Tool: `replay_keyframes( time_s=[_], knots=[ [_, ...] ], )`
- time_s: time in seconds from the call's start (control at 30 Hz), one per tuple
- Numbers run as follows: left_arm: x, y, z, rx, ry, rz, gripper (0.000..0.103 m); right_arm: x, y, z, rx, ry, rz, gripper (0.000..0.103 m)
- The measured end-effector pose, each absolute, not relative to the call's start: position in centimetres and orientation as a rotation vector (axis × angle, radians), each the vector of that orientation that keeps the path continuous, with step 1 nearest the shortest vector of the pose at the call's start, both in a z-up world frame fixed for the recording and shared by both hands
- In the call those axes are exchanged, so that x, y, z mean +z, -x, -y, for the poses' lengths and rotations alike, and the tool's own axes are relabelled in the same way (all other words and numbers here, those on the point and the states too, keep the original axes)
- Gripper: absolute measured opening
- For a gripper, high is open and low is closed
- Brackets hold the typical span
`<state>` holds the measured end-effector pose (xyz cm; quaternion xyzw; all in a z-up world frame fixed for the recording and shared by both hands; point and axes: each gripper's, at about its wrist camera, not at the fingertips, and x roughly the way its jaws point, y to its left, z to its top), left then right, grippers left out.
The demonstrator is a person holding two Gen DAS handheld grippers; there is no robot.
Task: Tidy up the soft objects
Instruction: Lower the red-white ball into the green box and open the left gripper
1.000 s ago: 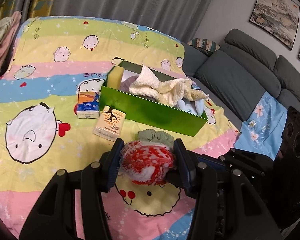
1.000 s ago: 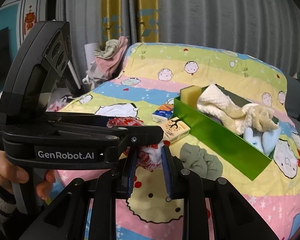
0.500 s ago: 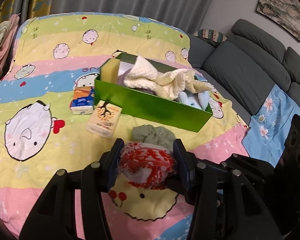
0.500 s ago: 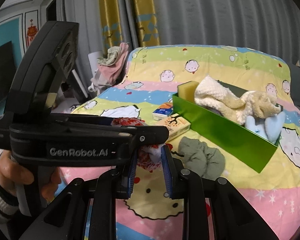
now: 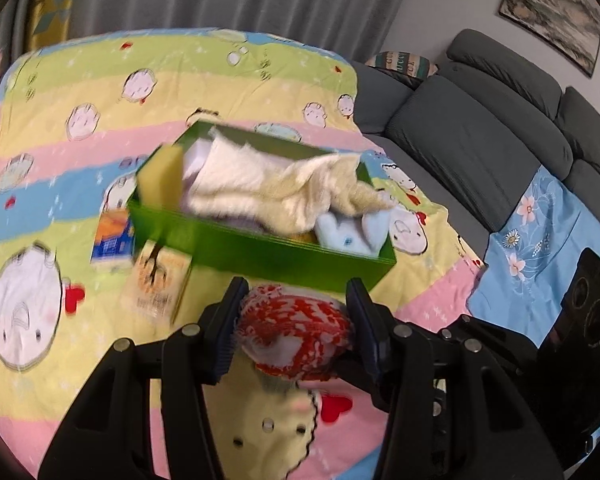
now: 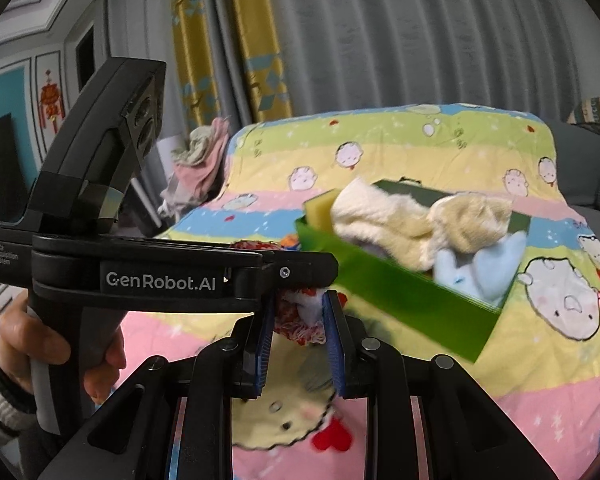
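Note:
A red-and-white knitted cloth [image 5: 296, 328] hangs bunched over the cartoon bedspread, between the pads of my left gripper [image 5: 297, 322], which is shut on it. My right gripper [image 6: 299, 320] pinches a corner of the same cloth [image 6: 300, 326] from the side. The left gripper's black body [image 6: 160, 276] crosses the right wrist view, held by a hand [image 6: 40, 352]. Just beyond stands the green box [image 5: 260, 256] with a cream towel [image 5: 276, 188], a yellow sponge [image 5: 160, 176] and a light blue plush [image 5: 348, 232] inside. The grey-green cloth is hidden below the held cloth.
Two tissue packs [image 5: 112, 236] [image 5: 160, 280] lie left of the box's near corner. A grey sofa [image 5: 460, 132] with a blue floral cloth [image 5: 540, 232] borders the bed on the right. A pile of clothes [image 6: 200, 160] sits at the bed's far left by the curtains.
Both grippers have carried the red-and-white cloth forward towards the green box, which now looks closer. The grey-green cloth on the bedspread has slipped out of sight beneath them.

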<state>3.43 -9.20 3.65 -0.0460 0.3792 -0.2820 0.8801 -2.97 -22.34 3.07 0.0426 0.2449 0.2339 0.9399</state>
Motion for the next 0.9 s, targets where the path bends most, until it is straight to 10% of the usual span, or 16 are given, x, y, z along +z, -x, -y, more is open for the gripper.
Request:
replay_keyframes(
  time_s=[0.57,0.8,0.9],
  knots=[
    [3.6,-18.6,15.9,-0.553,0.066,-0.822,0.057,4.2,-11.6,26.2,0.321,-0.08,-0.588,0.026],
    [0.4,-21.8,15.5,-0.443,0.103,-0.923,0.089,1.5,-15.3,25.9,0.286,-0.079,-0.698,0.027],
    [0.2,-21.8,14.7,-0.44,0.149,-0.942,0.094,1.6,-15.1,26.3,0.286,-0.105,-0.69,0.043]
  ],
)
